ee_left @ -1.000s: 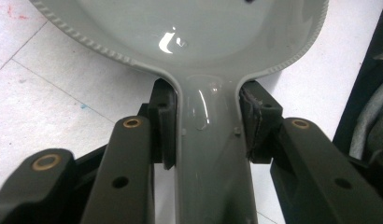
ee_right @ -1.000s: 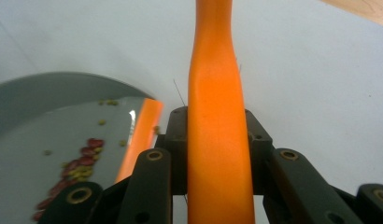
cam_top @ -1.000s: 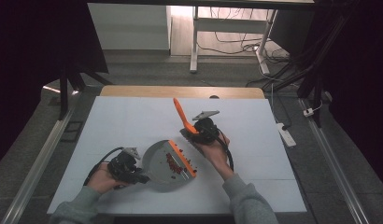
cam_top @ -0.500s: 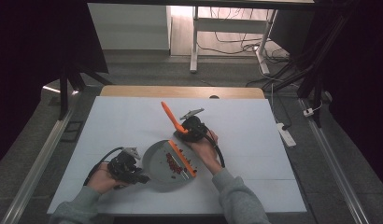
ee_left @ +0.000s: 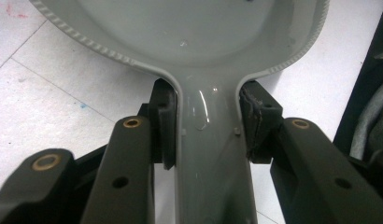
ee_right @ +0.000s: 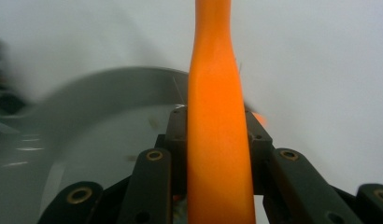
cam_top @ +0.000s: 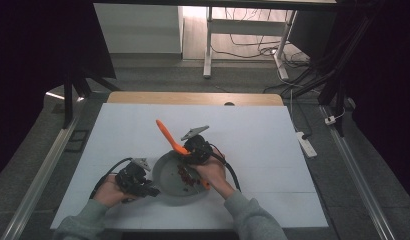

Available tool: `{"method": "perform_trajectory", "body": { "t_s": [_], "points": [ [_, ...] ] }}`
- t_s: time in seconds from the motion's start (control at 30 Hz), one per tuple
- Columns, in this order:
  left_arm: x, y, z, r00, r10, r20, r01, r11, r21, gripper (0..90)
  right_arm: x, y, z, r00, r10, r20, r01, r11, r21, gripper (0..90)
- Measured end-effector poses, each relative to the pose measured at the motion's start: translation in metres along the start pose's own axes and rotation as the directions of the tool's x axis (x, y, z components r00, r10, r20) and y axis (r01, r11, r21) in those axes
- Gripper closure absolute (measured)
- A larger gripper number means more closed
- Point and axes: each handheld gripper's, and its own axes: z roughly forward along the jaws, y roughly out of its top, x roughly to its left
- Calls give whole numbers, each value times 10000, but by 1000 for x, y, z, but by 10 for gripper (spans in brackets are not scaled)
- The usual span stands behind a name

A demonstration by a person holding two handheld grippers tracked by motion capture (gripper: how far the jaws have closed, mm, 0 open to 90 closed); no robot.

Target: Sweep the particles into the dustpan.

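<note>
A round grey pan (cam_top: 168, 181) lies on the white table near the front edge. My left gripper (cam_top: 139, 184) is shut on the pan's handle (ee_left: 206, 154), its pads (ee_left: 164, 123) pressing on both sides. My right gripper (cam_top: 192, 150) hovers over the pan's far rim, shut on an orange utensil (cam_top: 166, 133). The utensil's long handle (ee_right: 216, 93) sticks up and to the left, and its lower end (cam_top: 206, 185) reaches down into the pan by the person's right hand. Some dark reddish bits (cam_top: 184, 175) lie in the pan. In the right gripper view the pan (ee_right: 101, 121) sits blurred below left.
The white table top (cam_top: 263, 130) stretches wide behind and to the right of the pan, with a wooden strip (cam_top: 193, 97) along its far edge. A power strip (cam_top: 305, 145) lies on the floor at the right. Metal rails run along both sides.
The right gripper has carried the orange utensil leftward and toward the pan, and the handle now leans further left. The left gripper and pan have stayed put.
</note>
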Motion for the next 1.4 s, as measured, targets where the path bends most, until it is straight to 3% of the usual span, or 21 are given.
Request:
{"method": "perform_trajectory", "body": {
  "t_s": [0.07, 0.13, 0.33, 0.6, 0.73, 0.9, 1.03, 1.2, 1.3, 1.4],
  "points": [
    [0, 0, 0, 10000, -1, -6, 1, 10000, -6, 618, 7, 4, -4, 9996, -189, -226, 183, 9995, -267, 704],
    [0, 0, 0, 10000, 1, -12, -1, 10000, 4, 618, 9, 7, -12, 9996, -266, -86, 261, 9982, -540, 703],
    [0, 0, 0, 10000, 13, -13, -13, 10000, 20, 618, -9, 4, -35, 9970, 169, 756, -97, 9955, -941, 703],
    [0, 0, 1, 10000, -16, -30, 16, 10000, -2, 618, -29, -23, -47, 9809, 421, 1898, -355, 9987, -379, 703],
    [0, 0, 1, 10000, -22, -32, 22, 10000, 4, 618, -35, -36, -47, 9758, 687, 2078, -675, 9976, -128, 703],
    [0, 0, 1, 10000, -15, -38, 15, 10000, 2, 618, -33, -41, -37, 9778, 794, 1940, -847, 9962, 192, 704],
    [-1, 0, 2, 10000, -21, -50, 21, 10000, 15, 618, -23, -41, -29, 9831, 850, 1624, -896, 9958, 207, 704],
    [-1, 0, 2, 10000, -17, -47, 17, 10000, 6, 618, -8, -40, -25, 9832, 655, 1705, -697, 9974, 188, 704],
    [-1, 0, 2, 10000, -14, -51, 14, 10000, 37, 618, 1, -39, -25, 9864, 854, 1407, -846, 9964, -114, 704],
    [0, 0, 2, 10000, -2, -56, 2, 10000, 58, 618, 12, -33, -22, 9922, 1020, 721, -987, 9939, -487, 703]
  ]
}}
